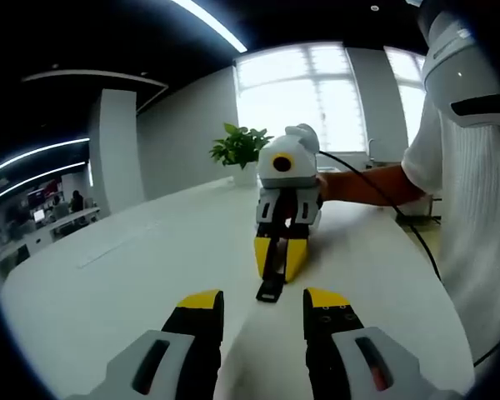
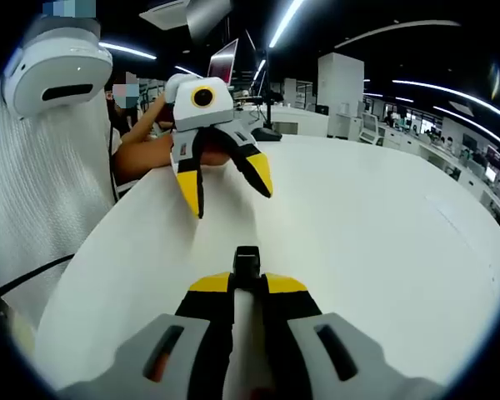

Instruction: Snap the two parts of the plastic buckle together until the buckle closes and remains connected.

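White table is carrying the whole scene; right gripper is pinching a black buckle part low over it, with the part's long axis running along the jaws, free end sticking out toward the left gripper, whose jaws are standing spread and empty. Buckle likely light, stiff, slippery plastic; best gripped across flat sides. A second part isn't discernible.

Across the white bench, the right tool clamps a black buckle part, beyond the left tool's parted jaws.
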Demonstrator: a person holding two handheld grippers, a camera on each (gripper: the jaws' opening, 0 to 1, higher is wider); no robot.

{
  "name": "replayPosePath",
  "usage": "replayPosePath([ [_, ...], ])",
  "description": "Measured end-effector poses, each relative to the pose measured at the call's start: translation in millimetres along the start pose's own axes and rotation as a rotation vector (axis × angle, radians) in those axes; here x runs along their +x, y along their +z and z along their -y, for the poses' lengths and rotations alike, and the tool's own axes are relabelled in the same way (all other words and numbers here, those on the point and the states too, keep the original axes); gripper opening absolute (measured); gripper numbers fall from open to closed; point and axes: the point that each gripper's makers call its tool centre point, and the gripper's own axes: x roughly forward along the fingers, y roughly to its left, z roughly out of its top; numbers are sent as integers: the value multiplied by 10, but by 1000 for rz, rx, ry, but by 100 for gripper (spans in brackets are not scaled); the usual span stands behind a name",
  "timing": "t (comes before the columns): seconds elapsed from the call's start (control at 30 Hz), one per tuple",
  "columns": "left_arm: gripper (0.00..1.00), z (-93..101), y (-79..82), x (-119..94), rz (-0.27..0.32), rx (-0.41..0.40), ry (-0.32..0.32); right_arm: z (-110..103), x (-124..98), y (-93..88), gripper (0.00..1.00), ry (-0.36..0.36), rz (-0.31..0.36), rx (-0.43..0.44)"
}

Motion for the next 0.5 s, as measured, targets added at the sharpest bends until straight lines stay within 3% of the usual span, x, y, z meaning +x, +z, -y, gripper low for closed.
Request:
replayPosePath([
  [0.5, 37, -248, -48, -36, -11, -60, 100, 422, 19, -52, 12, -7, -21, 11],
])
